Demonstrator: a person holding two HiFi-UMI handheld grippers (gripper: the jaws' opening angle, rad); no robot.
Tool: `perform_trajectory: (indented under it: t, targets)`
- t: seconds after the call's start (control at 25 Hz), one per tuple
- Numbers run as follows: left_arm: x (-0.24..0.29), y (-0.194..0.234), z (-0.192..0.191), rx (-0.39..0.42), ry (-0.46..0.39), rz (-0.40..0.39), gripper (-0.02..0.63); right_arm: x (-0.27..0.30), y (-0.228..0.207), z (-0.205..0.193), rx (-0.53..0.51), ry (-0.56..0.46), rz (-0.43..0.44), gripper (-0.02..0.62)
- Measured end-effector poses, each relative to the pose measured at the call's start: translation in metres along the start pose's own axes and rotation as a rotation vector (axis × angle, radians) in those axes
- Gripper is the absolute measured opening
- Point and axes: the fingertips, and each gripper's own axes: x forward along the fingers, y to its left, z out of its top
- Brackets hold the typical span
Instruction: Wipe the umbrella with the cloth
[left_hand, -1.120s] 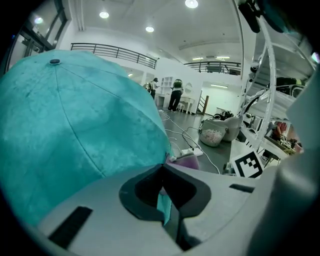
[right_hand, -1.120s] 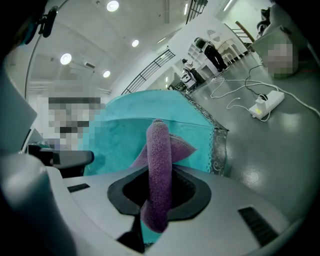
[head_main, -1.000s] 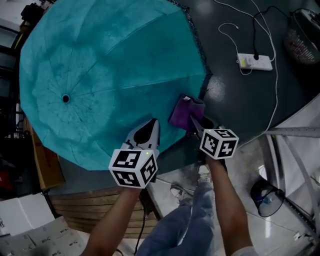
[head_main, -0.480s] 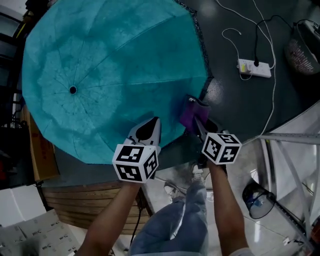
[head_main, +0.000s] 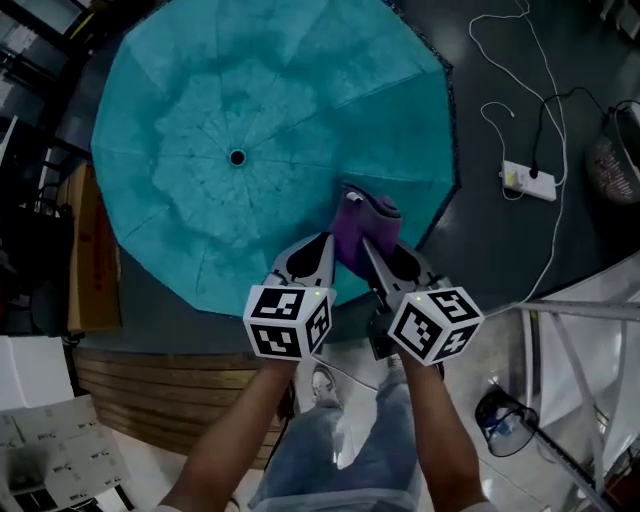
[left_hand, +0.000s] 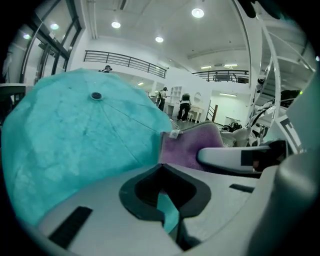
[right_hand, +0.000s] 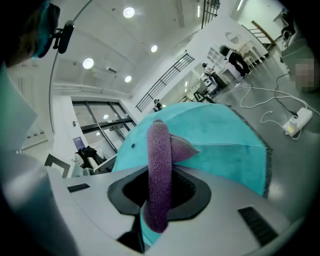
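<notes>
The right gripper (head_main: 382, 256) is clenched on the purple cloth (head_main: 358, 220). The cloth stands folded between its jaws and rests on the near-right part of the canopy, a little inside the rim. Just beside it to the left, the left gripper (head_main: 303, 262) has its jaws closed on a sliver of teal fabric, so it pinches the near edge of the umbrella (head_main: 200, 110). The umbrella lies open, dome up, on the dark floor (head_main: 490, 80), with its tip cap (head_main: 237, 157) to the far left of the cloth.

This looks like the wiping itself, with one gripper steadying and the other rubbing. To do it well:

- The pinch on the rim should stay firm, since the light canopy would likely slide or spin under a sideways push.
- Pressure from the cloth should be gentle, because the fabric probably gives between the ribs.
- Strokes are best run along one panel, between cap and rim.
- Only the soft fold should meet the fabric, not the hard jaw tips.

The power strip (head_main: 527, 180) and its cable lie well apart at the far right and should not interfere
</notes>
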Motion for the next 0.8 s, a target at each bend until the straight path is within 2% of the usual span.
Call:
perform_trajectory:
  t: [0.2, 0.36, 0.6, 0.8]
  targets:
    - [-0.056, 0.067, 0.020, 0.043, -0.054, 0.048, 0.005, 0.045, 0.081, 0.001, 0.036, -0.065, 0.080, 0.077]
    - [-0.086, 0.110, 0.027, 0.043, -0.070, 0.055, 0.005, 0.077, 0.115, 0.000, 0.107, -0.144, 0.109, 0.077]
    - [-0.099, 0.127, 0.005, 0.043, -0.067, 0.015, 0.005, 0.086, 0.109, -0.027, 0.217, -0.211, 0.066, 0.077]
    - [-0.094, 0.108, -0.040, 0.012, -0.025, -0.048, 0.005, 0.064, 0.091, -0.071, 0.269, -0.205, 0.016, 0.077]
